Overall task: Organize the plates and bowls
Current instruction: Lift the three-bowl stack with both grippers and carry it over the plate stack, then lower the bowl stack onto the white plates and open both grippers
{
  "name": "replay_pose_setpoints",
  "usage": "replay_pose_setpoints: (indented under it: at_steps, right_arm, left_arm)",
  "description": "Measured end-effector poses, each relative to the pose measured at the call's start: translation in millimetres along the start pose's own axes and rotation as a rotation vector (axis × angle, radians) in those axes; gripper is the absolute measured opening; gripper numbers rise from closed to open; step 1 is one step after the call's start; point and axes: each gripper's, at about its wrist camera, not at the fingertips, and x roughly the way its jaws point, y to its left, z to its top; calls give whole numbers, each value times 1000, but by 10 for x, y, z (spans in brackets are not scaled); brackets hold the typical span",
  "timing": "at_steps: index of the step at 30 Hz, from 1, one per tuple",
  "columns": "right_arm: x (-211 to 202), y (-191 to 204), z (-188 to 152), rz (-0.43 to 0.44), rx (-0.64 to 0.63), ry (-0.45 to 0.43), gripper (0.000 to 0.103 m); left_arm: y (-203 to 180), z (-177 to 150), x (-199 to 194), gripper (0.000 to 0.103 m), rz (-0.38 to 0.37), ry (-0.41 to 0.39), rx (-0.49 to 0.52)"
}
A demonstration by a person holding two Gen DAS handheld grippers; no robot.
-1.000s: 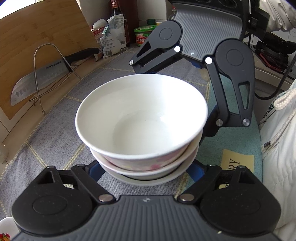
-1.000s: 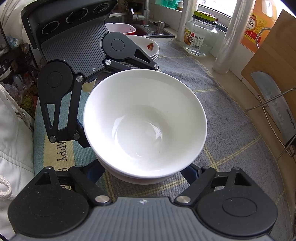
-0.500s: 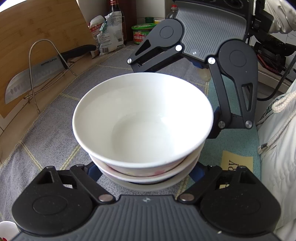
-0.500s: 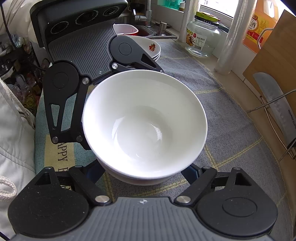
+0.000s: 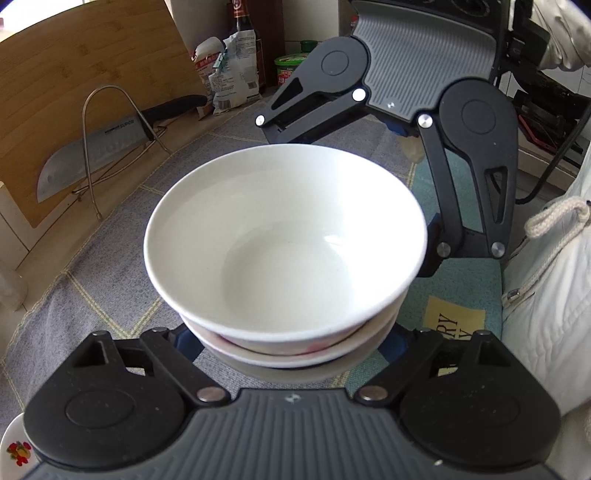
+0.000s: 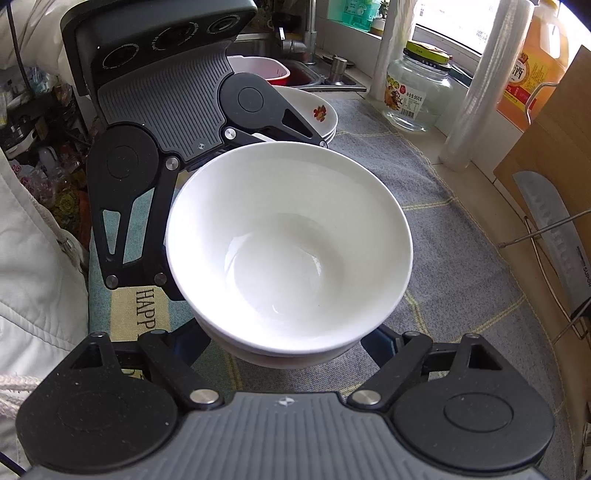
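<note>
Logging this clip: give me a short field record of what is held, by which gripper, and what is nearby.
held: stack of bowls, white one on top
left gripper: jaws shut on the stack's base
right gripper: jaws around the stack from the opposite side; contact hidden
surface: grey mat
nearby: plates, glass jar, knife on wire rack

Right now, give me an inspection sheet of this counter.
Surface: grey checked cloth, mat at one edge.
Job's things: nested white bowls mid-cloth; plates stacked by the sink.
Clutter: knife, board, jar, oil bottle, packets.
Grippers: left and right both shut on the bowls, from opposite sides.
Cables: one black cable off the edge.
Surroundings: sink, window, a person's white jacket.
</note>
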Motion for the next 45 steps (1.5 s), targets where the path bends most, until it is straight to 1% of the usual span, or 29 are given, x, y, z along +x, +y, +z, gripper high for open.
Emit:
replay_pose_setpoints:
  at_steps: [4,11,16,20,25,30,38,45]
  right_arm:
    - [-12,44,181,9,-29,-11,90]
    - [96,140,704,27,-137,-44,90]
    - [287,202,1061,50,-201,-60,90]
    - [495,224,1329,75,-240,-64,90]
    - [729,222,1606,79,-274,-58,90]
    - [969,210,1778,88,-278,-38,90]
    - [1177,168,1840,101,-248,11,90]
    - [1219,138,1872,100,-232,30,90]
  left_arm:
    - [26,-59,-216,90,42,0,-14]
    - [181,-312,-673,90,142,-1,-63]
    - [316,-569,-928,90,204,13,-101]
    - [441,-740,-1039,90,235,22,-129]
    - [632,-933,-1153,90,270,26,-151]
    - [820,-1129,-1161,90,266,33,-172]
    - [1057,-1298,-1057,90,221,27,-199]
    - [1056,-1373,-1084,91,206,12,-204]
